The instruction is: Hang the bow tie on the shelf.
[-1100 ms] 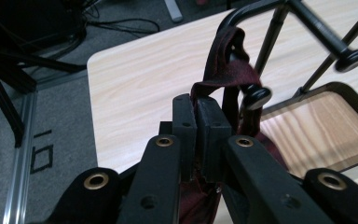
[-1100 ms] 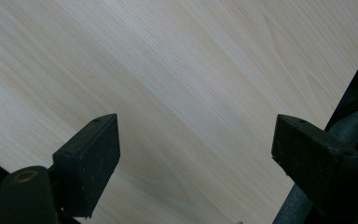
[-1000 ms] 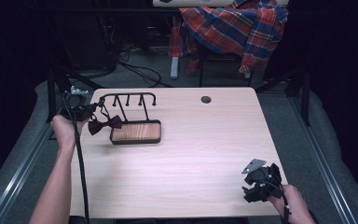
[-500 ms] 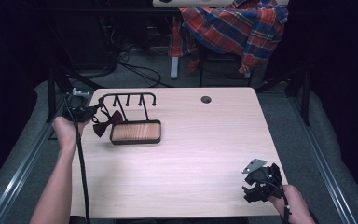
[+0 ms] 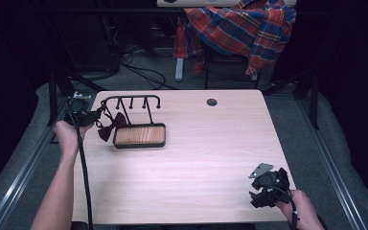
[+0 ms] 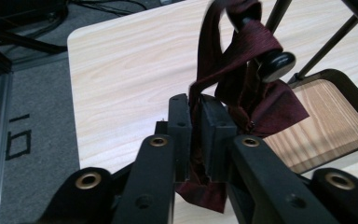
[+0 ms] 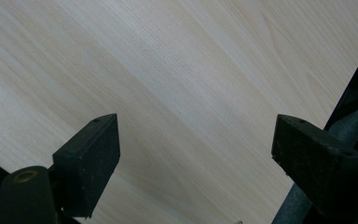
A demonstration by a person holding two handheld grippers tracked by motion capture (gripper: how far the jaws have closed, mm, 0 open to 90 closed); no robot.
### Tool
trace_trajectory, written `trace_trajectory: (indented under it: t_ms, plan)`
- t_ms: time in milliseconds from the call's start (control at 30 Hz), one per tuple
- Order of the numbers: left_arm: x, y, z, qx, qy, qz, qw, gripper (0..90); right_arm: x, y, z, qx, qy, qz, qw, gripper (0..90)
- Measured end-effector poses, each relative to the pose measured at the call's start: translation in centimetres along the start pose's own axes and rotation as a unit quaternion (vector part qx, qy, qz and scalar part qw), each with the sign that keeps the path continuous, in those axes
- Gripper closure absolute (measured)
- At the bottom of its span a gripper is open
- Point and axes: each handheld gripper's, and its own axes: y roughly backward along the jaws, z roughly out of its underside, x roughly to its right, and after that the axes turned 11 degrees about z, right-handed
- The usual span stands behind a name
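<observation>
Two grippers on my bench, one item in hand.

Item 1: bow tie (image 6: 249, 70), dark maroon fabric. My left gripper (image 6: 198, 135) has its jaws pressed together on the tie's band; the band loops up over a knobbed peg of the rack, and the bow hangs just beside the tray's near edge. In the high view the bow tie (image 5: 110, 127) sits lower and closer to the tray's left corner than it did a second ago, when it hung nearer the rail. I read that as the strap settling onto the peg: the hanging step looks nearly complete, with letting go the part not yet done.

Item 2: rack (image 5: 132, 101), black wire with several pegs, standing at the back of a wood-bottomed tray (image 5: 139, 136). Upright, on the left part of the table (image 5: 196, 158).

Item 3: my right gripper (image 5: 267, 189), parked at the table's near right corner, unchanged over the last second. Jaws spread wide, nothing between them but bare tabletop (image 7: 177, 93).

Item 4: plaid shirt (image 5: 242, 28), draped over a chair beyond the table. Not involved.

Risk noted: if I open the left jaws before the band is fully over the knob, the tie could slip off.
</observation>
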Motion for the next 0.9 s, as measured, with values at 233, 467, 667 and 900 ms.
trace_trajectory:
  t_ms: [233, 467, 667, 900]
  plan:
    - [-0.1, 0.5, 0.2, -0.005, 0.022, 0.015, 0.9996, 64.1, 0.0, 0.0, 0.0, 0.000, 0.000, 0.000, 1.0000, 15.0]
    - [0.0, 1.1, 0.4, -0.004, 0.044, 0.021, 0.9988, 42.0, 0.0, 0.0, 0.0, 0.001, 0.000, -0.001, 1.0000, 15.0]
    - [0.2, 2.0, 0.7, -0.007, 0.048, 0.027, 0.9985, 25.2, 0.0, 0.0, 0.0, 0.000, 0.002, -0.002, 1.0000, 15.0]
    - [0.8, 2.6, 1.2, -0.012, 0.036, 0.024, 0.9990, 15.8, 0.0, 0.1, 0.0, 0.002, 0.001, 0.002, 1.0000, 15.0]
